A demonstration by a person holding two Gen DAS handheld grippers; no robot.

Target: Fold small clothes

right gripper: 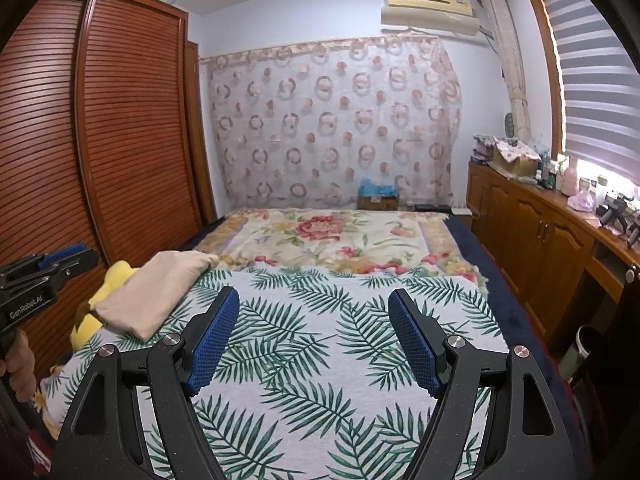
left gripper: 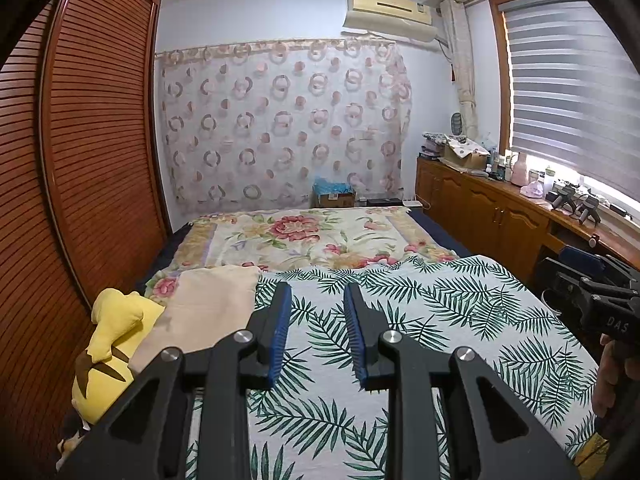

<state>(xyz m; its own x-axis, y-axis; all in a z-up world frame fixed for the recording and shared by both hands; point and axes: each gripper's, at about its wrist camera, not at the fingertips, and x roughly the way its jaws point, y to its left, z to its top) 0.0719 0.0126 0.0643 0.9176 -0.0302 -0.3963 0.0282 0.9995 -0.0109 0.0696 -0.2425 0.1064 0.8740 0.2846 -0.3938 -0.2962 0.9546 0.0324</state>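
A white cloth printed with green palm leaves [left gripper: 420, 320] [right gripper: 320, 344] lies spread flat over the near half of the bed. Beside its left edge lies a folded beige garment [left gripper: 208, 308] [right gripper: 160, 292]. My left gripper [left gripper: 318, 292] hovers over the leaf cloth with a narrow gap between its blue pads and nothing in it. My right gripper [right gripper: 313, 296] hangs above the same cloth with its jaws wide apart and empty. Each gripper also shows at the edge of the other view: the right gripper [left gripper: 568, 264] and the left gripper [right gripper: 90, 258], both held by a hand.
A yellow plush toy [left gripper: 116, 340] [right gripper: 112, 280] sits partly under the beige garment at the bed's left edge. A floral blanket [left gripper: 304, 236] covers the far half of the bed. A louvred wardrobe [left gripper: 100, 140] stands on the left, and a wooden cabinet [left gripper: 492, 208] crowded with items runs along the right.
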